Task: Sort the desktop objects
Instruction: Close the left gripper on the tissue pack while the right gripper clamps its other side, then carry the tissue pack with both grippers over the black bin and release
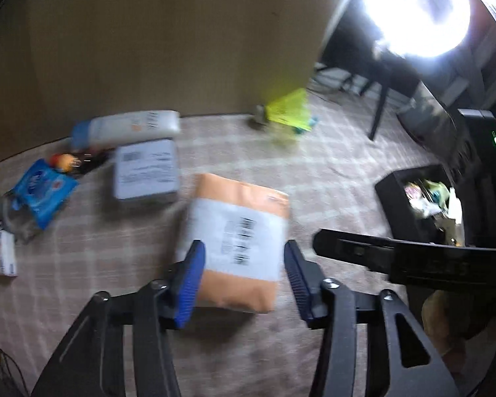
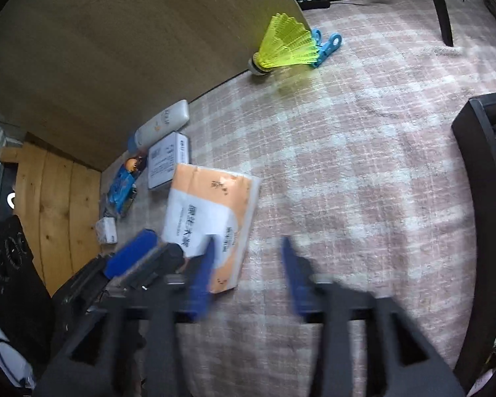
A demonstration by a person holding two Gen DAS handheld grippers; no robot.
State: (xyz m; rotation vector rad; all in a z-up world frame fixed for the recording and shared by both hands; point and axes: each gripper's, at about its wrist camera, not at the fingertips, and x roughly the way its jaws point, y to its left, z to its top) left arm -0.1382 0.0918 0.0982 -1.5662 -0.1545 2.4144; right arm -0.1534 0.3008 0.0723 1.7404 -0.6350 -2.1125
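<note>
Item: tissue pack (image 1: 238,241), orange and white, lying flat on the checked cloth (image 1: 314,172) between the spread fingers of the left claw (image 1: 244,281), ungrasped; long axis runs away from the claw. Right claw (image 2: 246,278) released, empty, pack at its left finger. Progress: black bin (image 1: 396,205) to the right holds some items. Outstanding, ahead-left: bottle (image 1: 129,127), white box (image 1: 145,168), blue packet (image 1: 43,195); far ahead: shuttlecock (image 2: 281,44).

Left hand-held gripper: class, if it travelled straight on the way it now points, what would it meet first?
Most likely the orange tissue pack, which sits between the open fingers of the left hand-held gripper. Depth is unclear, so contact may already be close.
</note>
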